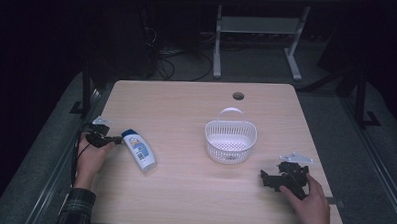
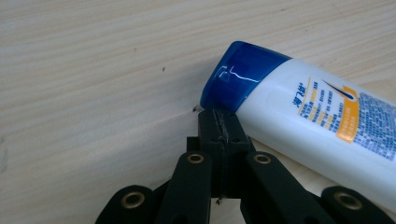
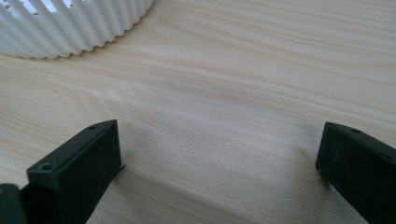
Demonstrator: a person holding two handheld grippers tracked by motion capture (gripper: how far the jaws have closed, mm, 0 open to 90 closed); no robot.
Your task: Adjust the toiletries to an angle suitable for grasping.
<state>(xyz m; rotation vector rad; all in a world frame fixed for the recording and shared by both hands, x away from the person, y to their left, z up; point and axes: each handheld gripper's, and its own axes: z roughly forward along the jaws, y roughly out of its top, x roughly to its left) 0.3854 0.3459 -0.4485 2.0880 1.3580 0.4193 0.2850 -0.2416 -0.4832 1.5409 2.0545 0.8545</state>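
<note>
Bottle (image 1: 139,150): white plastic with a blue cap, lying on its side on the left part of the wooden table (image 1: 186,106), cap toward the left edge, printed label facing up. In the left gripper view, the blue cap (image 2: 240,77) sits just ahead of the jaw tips.

Left gripper (image 1: 116,139): held at the table's left edge, pointing at the cap; jaws pressed together with nothing between them, tips at or just short of the cap.

Right gripper (image 1: 265,178): held near the table's right front corner, low over the wood; jaws spread wide apart, empty.

Basket (image 1: 230,139): white, perforated, with a handle, standing right of centre, well apart from the bottle; its ribbed wall (image 3: 70,28) appears in the right gripper view.
</note>
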